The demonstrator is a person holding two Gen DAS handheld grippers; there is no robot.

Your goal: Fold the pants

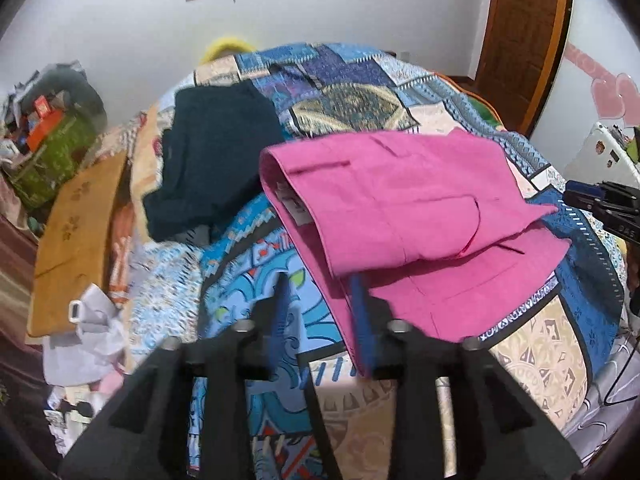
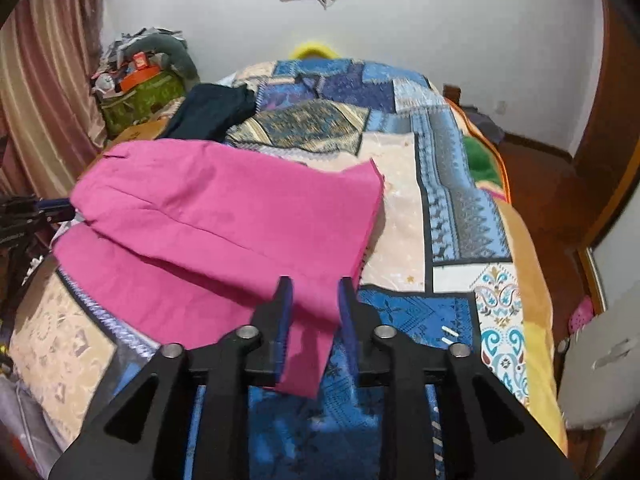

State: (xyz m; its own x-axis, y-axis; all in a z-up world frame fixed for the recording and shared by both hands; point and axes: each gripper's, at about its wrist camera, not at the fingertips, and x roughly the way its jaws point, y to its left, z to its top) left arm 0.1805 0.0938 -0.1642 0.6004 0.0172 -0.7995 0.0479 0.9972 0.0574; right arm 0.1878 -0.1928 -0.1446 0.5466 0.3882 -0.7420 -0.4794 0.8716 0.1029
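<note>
Pink pants (image 1: 404, 216) lie folded over on the patchwork bedspread (image 1: 360, 104), the upper layer lying on the lower one. My left gripper (image 1: 320, 292) is open, its jaws apart at the near left edge of the pants, holding nothing. In the right wrist view the pants (image 2: 208, 216) spread across the left of the bed. My right gripper (image 2: 314, 300) is open, with the near corner of the pants lying between its blue fingers (image 2: 285, 312), not clamped. The right gripper also shows at the right edge of the left view (image 1: 600, 204).
A dark navy garment (image 1: 208, 156) lies on the bed beyond the pants, also in the right view (image 2: 212, 112). A brown cardboard piece (image 1: 76, 240) and a cluttered green box (image 1: 52, 148) sit left of the bed. A wooden door (image 1: 520, 40) stands right.
</note>
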